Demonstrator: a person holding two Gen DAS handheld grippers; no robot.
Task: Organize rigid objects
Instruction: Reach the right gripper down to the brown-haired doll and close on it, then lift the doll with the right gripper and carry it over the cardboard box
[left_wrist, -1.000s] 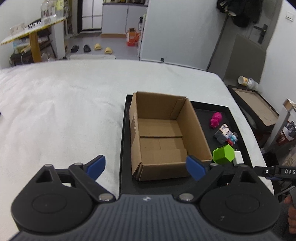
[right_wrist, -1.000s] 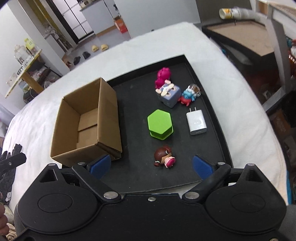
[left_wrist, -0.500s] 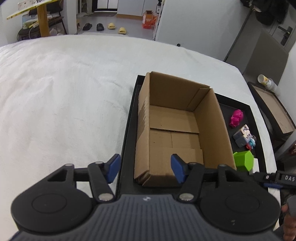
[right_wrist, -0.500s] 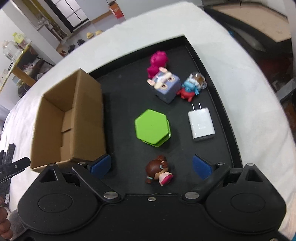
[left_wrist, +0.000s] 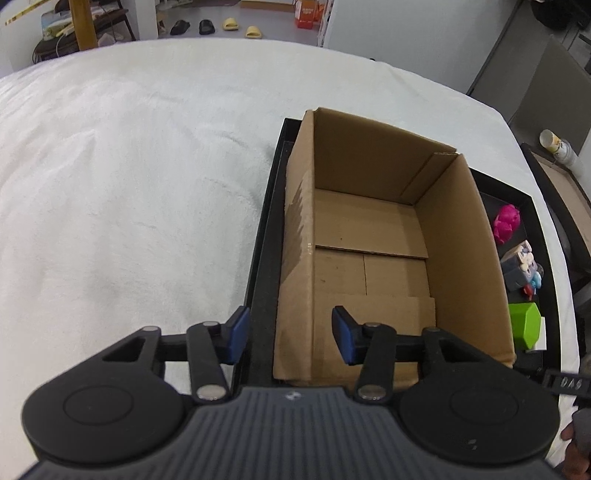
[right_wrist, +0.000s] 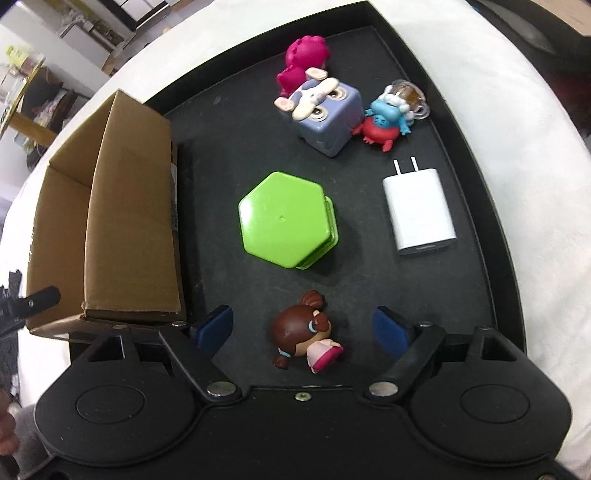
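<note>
An open empty cardboard box (left_wrist: 373, 254) stands on the left part of a black tray (right_wrist: 491, 236). My left gripper (left_wrist: 290, 338) is open, its pads astride the box's near left wall. My right gripper (right_wrist: 303, 328) is open just above a small brown-haired doll (right_wrist: 304, 341) that lies between its pads. Beyond it are a green hexagonal box (right_wrist: 286, 219), a white charger plug (right_wrist: 417, 212), a purple cube toy (right_wrist: 325, 110), a pink figure (right_wrist: 301, 61) and a red-blue crab toy (right_wrist: 386, 118). The box also shows in the right wrist view (right_wrist: 129, 229).
The tray lies on a bed with a white fleecy cover (left_wrist: 129, 184). A second black tray with cardboard and a paper cup (left_wrist: 554, 142) sits beyond the bed's right edge. Shelves and slippers are on the floor far behind.
Both grippers have moved down and forward. The left one has narrowed and now straddles the box's left wall. The right one has come down around the doll.
</note>
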